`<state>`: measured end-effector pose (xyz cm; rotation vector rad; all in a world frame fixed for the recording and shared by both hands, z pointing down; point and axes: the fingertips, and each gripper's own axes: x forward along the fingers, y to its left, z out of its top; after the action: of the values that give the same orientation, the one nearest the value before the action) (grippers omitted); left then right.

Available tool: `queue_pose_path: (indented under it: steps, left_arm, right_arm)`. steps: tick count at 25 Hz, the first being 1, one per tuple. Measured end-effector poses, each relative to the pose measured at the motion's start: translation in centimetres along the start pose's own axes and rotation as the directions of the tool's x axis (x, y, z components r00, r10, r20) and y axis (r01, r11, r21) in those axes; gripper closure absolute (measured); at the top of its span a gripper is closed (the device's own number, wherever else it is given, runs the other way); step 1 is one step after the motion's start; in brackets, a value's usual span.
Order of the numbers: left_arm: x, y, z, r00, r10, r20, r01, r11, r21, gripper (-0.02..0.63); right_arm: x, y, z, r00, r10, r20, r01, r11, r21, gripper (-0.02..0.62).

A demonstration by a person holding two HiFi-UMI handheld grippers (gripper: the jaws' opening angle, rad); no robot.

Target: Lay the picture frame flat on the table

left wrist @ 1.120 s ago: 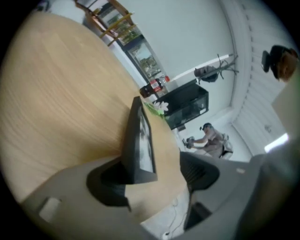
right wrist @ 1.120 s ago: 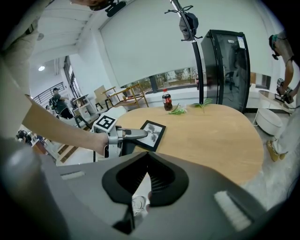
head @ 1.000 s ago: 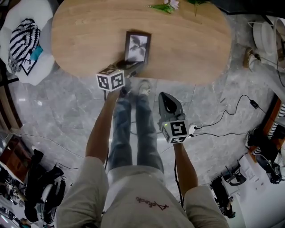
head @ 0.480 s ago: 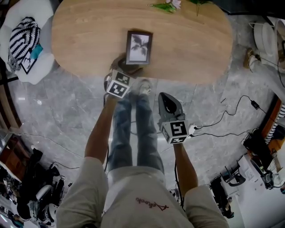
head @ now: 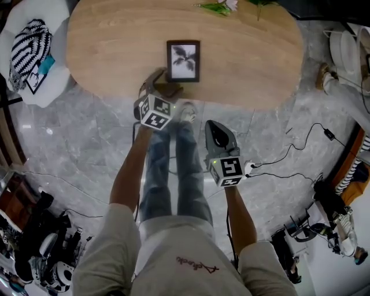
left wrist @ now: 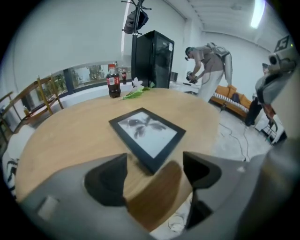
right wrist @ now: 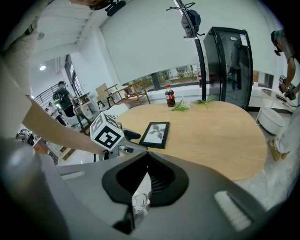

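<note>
Ok, far left, off the table [head: 115, 46] [left wrist: 61, 136] [right wrist: 211, 136] altogether: a white chair [head: 58, 87] w/ a striped cloth [head: 29, 46] on it. Next along, the left gripper [head: 163, 81] [left wrist: 154, 161] sits at the table's near edge, angled down. Its jaws have just been opening & now stand wide apart, released, nothing between them. In the left gripper view only the bare table edge shows in the gap, both pads clear of everything.

The picture frame [head: 183, 60] [left wrist: 147, 136] [right wrist: 155, 134] is lying flat on the table, face up. It's close to the near edge, roughly mid-table, just beyond those open tips. Black border, pale print of a leafy plant. One corner points toward the gap but isn't in it.

Then the right gripper [head: 217, 126] [right wrist: 146, 154], off the table on its near side, out over the grey floor [head: 277, 139]. Jaws clenched together on nothing, tips meeting in the right gripper view, well apart from the frame.

At the table's far edge there's a green sprig [head: 211, 8] [left wrist: 138, 91] [right wrist: 180, 107] w/ a cola bottle [left wrist: 112, 80] [right wrist: 169, 96] just beside it. Past that edge stands a black cabinet [left wrist: 152, 58] [right wrist: 229, 65]. Right of the table, cables [head: 329, 134] trail across the floor
</note>
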<state>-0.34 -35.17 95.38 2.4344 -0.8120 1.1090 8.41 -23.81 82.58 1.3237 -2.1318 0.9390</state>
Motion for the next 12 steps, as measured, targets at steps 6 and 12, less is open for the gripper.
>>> queue_pose_path:
  steps: [6,12]
  left_arm:
    - [-2.1,-0.8,1.1,0.999,-0.02,0.026,0.021,1.0,-0.022,0.286]
    - [-5.3,-1.4,3.1,0.997,-0.007,0.078,0.007,1.0,0.001,0.459]
  right_arm:
    - [-0.7,0.5,0.9,1.0,0.001,0.005,-0.001,1.0,-0.003,0.592]
    - [-1.6,0.9,3.4,0.999,-0.005,0.051,0.006,1.0,-0.025,0.592]
